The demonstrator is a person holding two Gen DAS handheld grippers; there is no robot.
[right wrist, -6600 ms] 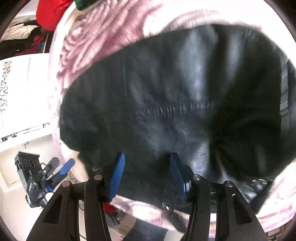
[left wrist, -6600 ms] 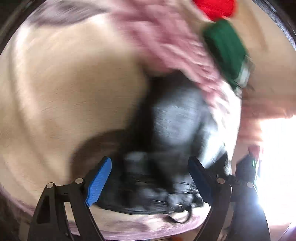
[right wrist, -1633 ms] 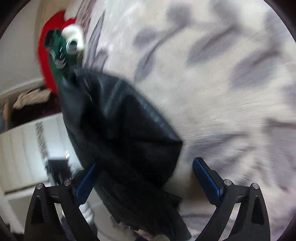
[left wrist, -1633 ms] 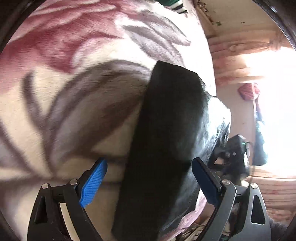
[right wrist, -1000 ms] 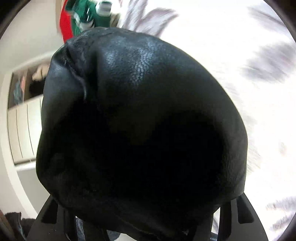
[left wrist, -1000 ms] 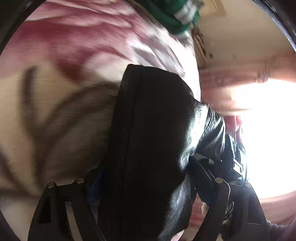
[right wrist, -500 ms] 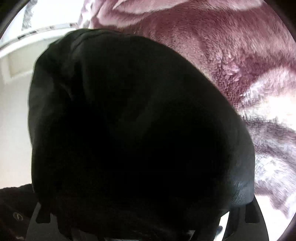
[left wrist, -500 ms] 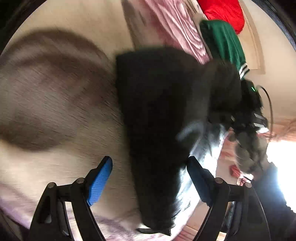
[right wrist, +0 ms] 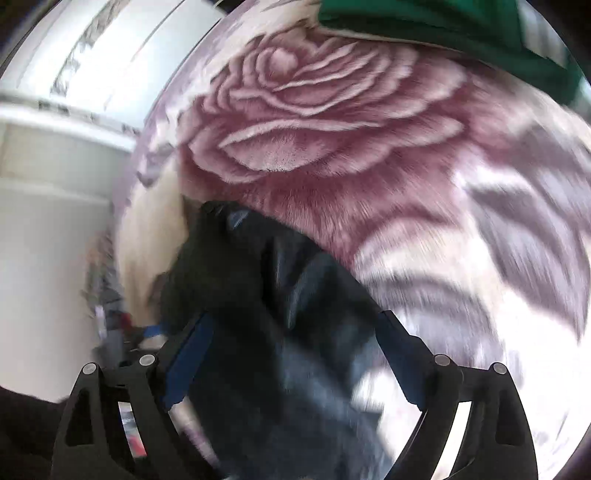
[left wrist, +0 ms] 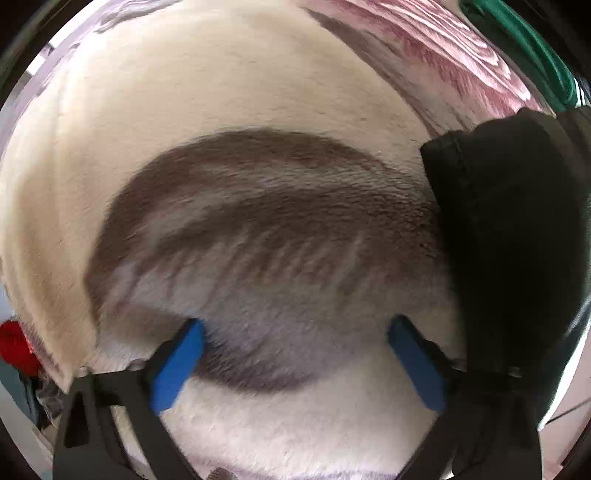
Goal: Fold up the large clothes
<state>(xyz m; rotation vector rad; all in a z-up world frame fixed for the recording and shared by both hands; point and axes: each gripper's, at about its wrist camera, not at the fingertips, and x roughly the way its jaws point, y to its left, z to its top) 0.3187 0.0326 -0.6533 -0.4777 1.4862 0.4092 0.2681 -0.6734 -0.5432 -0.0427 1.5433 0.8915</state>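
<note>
Left tongs (left wrist: 295,354) opening wide over the floral blanket (left wrist: 229,110), nothing between them; the black leather jacket (left wrist: 517,240) lies just to their right. Right tongs (right wrist: 291,354) opening too, jacket beneath, not pinched.

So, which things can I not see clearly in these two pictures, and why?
- Black garment, left wrist view: cut off by the right edge, so its full shape is hidden.
- Black garment, right wrist view: motion blur; whether the fold is neat cannot be told.
- Green garment: cut off by the top edge.
- Red thing, left wrist view: mostly past the blanket edge, unidentifiable.
- Left gripper, jaws opening: only blanket between them.
</note>
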